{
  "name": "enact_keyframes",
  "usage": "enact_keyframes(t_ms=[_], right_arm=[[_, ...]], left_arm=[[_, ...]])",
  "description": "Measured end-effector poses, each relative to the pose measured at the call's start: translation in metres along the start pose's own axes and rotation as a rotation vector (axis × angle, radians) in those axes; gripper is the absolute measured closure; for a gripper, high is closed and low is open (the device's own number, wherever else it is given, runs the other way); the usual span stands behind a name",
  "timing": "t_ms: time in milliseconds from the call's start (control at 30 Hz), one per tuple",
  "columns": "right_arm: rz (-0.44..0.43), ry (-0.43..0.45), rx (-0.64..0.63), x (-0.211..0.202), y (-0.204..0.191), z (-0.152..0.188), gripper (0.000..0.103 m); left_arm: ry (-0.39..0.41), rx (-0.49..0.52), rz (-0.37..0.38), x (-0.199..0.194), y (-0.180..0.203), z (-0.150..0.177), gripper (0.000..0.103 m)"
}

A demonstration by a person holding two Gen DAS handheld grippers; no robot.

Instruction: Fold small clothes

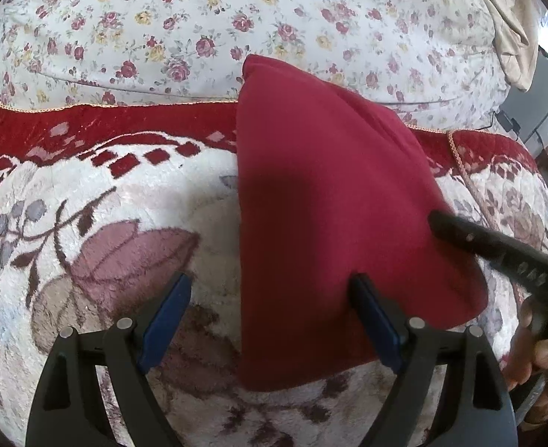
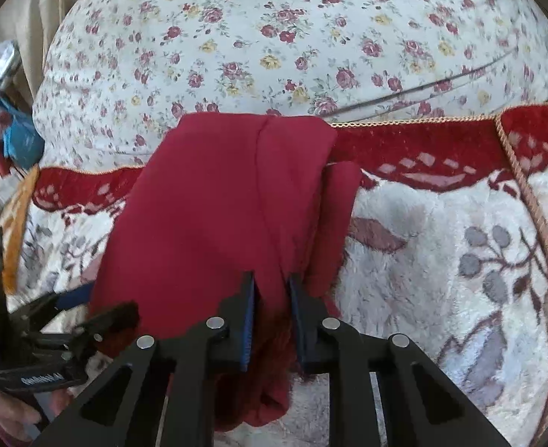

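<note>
now pinching the near edge to carry the fold

right now the dark red soft fabric garment [image 2: 214, 216] lies mid-frame on the plush cream floral blanket with a red border [image 2: 423, 260], its far end reaching the rose-print white bedsheet [image 2: 274, 37]. the right gripper [image 2: 272, 294] has its jaws drawn narrow around a ridge of cloth at lower centre; whether the pads truly bite, i cannot tell. the left gripper [image 1: 272, 294] stands spread wide, one finger over the garment's lower edge, holding nothing. best to grip both layers, lift low, keep the hem straight. open blanket lies right of the garment in the right wrist view.
</note>
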State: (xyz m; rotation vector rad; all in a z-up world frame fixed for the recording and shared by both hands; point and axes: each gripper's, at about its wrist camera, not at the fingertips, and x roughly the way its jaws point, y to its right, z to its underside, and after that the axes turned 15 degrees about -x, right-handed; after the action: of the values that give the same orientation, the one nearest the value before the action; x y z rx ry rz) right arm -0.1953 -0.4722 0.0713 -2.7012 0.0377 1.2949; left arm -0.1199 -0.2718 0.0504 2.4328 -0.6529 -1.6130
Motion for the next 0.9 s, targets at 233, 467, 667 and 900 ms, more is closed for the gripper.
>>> enact_keyframes(t_ms=[233, 467, 667, 900], right_arm=[[0.019, 0.087, -0.009, -0.015, -0.015, -0.029, 0.056], [0.087, 0.013, -0.035, 0.038, -0.014, -0.043, 0.061], [0.074, 0.021, 0.015, 0.039, 0.002, -0.035, 0.073], [0.143, 0.022, -0.042, 0.017, -0.006, -0.021, 0.051]], left_arm=[[0.001, 0.001, 0.000, 0.000, 0.000, 0.001, 0.016], [-0.007, -0.005, 0.002, 0.002, -0.001, -0.001, 0.015], [-0.010, 0.000, 0.004, 0.003, -0.001, -0.002, 0.015], [-0.004, -0.002, 0.018, 0.002, -0.001, -0.003, 0.015]])
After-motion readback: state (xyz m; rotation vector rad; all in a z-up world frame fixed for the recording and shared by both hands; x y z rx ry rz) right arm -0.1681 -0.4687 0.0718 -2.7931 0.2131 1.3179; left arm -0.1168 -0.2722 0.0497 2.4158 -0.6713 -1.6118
